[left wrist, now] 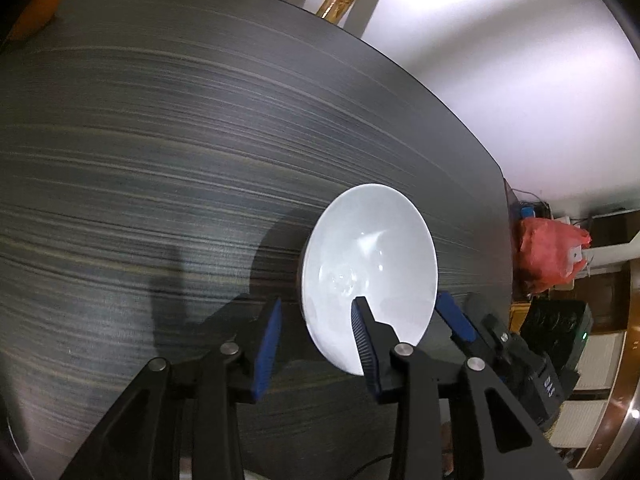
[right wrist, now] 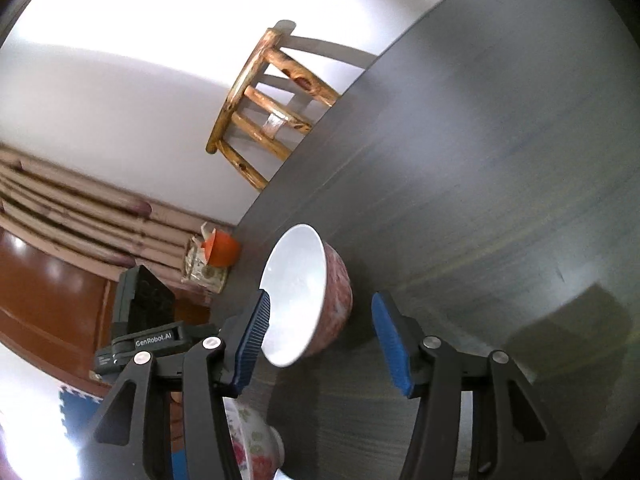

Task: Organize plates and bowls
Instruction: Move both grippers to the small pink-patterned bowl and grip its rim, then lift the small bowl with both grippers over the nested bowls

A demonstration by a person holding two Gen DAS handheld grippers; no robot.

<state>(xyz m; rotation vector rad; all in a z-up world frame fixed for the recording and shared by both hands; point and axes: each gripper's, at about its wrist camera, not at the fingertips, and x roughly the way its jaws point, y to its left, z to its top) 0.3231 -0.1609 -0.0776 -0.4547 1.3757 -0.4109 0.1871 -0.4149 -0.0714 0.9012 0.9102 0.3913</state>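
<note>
A bowl (left wrist: 372, 256), white inside and mottled red outside (right wrist: 340, 280), stands near one edge of the dark table (left wrist: 160, 160). My left gripper (left wrist: 316, 312) is open astride its near rim. One finger is inside the bowl and the other pad (left wrist: 270, 332) is outside, with a gap to the wall. My right gripper (right wrist: 320, 298) is open too. Its left pad (right wrist: 254, 328) is in front of the rim and its right pad (right wrist: 390, 340) stands off the outer wall. A blue pad (left wrist: 456, 320) of the right gripper shows just beside the bowl.
A flower-patterned bowl (right wrist: 256, 440) shows at the bottom of the right wrist view. A wooden chair (right wrist: 272, 108) stands at the table's far edge. Off the table are an orange cup (right wrist: 220, 248) and a red plastic bag (left wrist: 548, 256).
</note>
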